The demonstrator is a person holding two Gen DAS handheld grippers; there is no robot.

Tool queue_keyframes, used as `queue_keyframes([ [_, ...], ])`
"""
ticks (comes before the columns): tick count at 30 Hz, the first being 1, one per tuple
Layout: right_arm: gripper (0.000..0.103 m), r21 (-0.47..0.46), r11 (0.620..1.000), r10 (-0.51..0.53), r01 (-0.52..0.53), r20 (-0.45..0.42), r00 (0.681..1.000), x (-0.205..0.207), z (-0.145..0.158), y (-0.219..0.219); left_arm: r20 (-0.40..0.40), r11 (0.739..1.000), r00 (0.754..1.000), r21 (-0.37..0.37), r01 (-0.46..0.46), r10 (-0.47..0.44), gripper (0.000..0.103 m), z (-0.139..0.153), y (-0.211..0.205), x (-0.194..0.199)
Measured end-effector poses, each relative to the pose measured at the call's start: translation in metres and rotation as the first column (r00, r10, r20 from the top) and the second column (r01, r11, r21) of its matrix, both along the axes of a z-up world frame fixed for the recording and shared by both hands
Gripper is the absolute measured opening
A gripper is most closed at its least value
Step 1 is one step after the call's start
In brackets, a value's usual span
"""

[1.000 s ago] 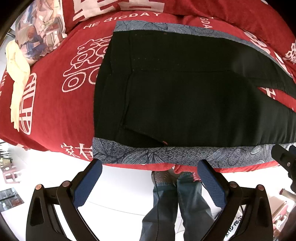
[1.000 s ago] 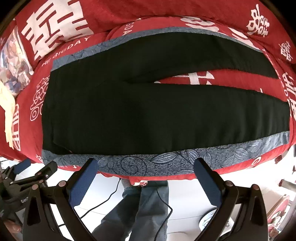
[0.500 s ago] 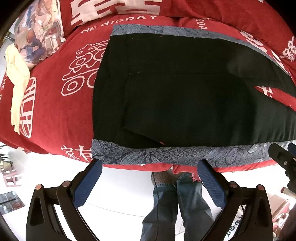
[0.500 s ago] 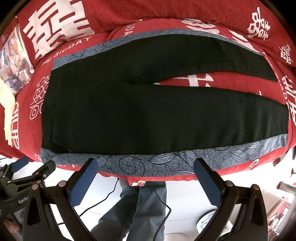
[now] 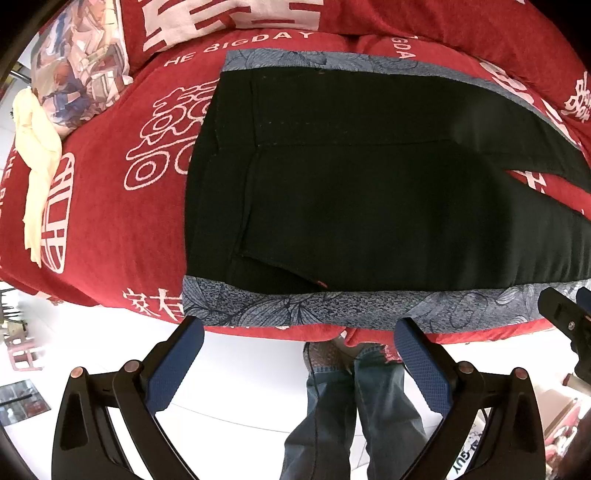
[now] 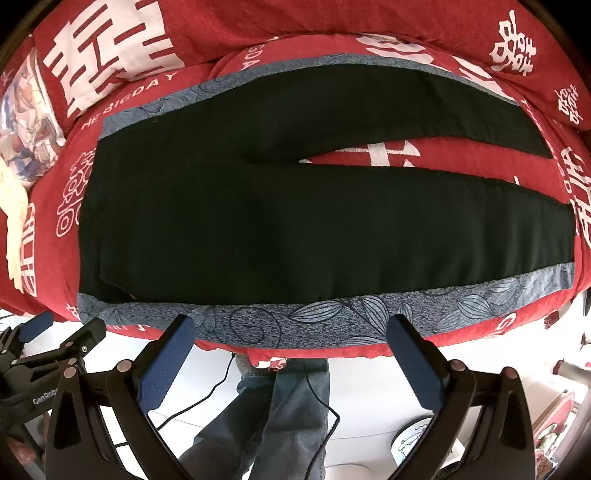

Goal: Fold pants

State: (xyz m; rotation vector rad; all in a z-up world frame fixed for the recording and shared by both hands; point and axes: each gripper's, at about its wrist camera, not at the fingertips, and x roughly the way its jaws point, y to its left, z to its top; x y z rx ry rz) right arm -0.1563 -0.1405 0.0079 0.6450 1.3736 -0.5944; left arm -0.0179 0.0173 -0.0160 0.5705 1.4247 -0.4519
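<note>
Black pants (image 6: 280,229) with a grey floral stripe along each outer side lie flat on a red bedspread, waistband to the left, the two legs spread apart to the right. The left wrist view shows the waist end (image 5: 332,192) and the near stripe (image 5: 332,308). My left gripper (image 5: 299,339) is open and empty, just off the bed's near edge below the waist part. My right gripper (image 6: 291,328) is open and empty, just at the near stripe (image 6: 332,314) by the near leg.
The red bedspread (image 6: 406,22) with white characters covers the bed. A patterned pillow (image 5: 77,77) and a pale yellow cloth (image 5: 37,155) lie at the left. The person's jeans (image 6: 280,413) and a cable show over the white floor below.
Both grippers have moved slightly closer to the near edge of the bed; the pants sit a little lower in both views. The jaws stay open.
</note>
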Motion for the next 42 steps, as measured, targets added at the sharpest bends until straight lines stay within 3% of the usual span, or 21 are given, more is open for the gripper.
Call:
queue_keyframes([
  [42,0.103,0.025,1.000,0.014,-0.014,-0.028,1.000,0.018,-0.016,0.001,-0.044,0.999,0.998,-0.022,-0.048,0.047,0.103,-0.013,0.001,0.013],
])
